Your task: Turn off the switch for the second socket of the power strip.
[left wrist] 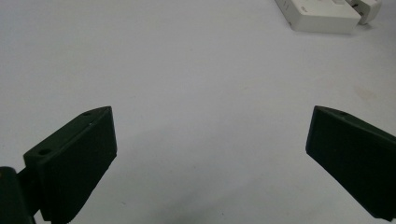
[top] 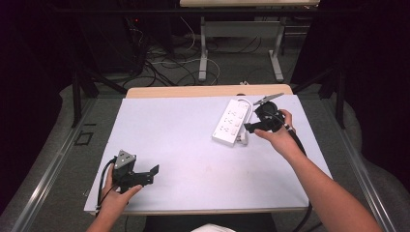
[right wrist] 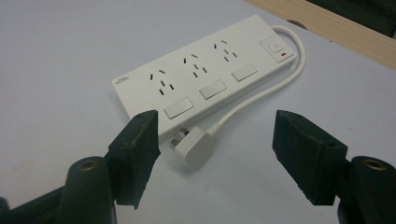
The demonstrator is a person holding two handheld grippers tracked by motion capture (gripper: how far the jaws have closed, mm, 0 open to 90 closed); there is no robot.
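A white power strip [top: 231, 121] with three sockets, three rocker switches and a red-lit main switch lies at the right rear of the white table top [top: 183, 140]. Its white plug [right wrist: 196, 148] lies unplugged on the table just in front of the strip, joined by a looping white cable [right wrist: 261, 91]. My right gripper [top: 249, 128] hovers just right of the strip, pointing at it. In the right gripper view the right gripper [right wrist: 217, 122] stands open, with the plug on the table beyond the gap. My left gripper [top: 149, 174] rests open near the front left corner, and the left gripper [left wrist: 212, 116] has nothing between its jaws.
The strip's near end [left wrist: 322, 11] and the plug [left wrist: 366, 7] show at the top right of the left gripper view. A wooden table edge [top: 208, 91] runs along the back. Beyond it the floor holds cables and the legs of another table [top: 203, 53].
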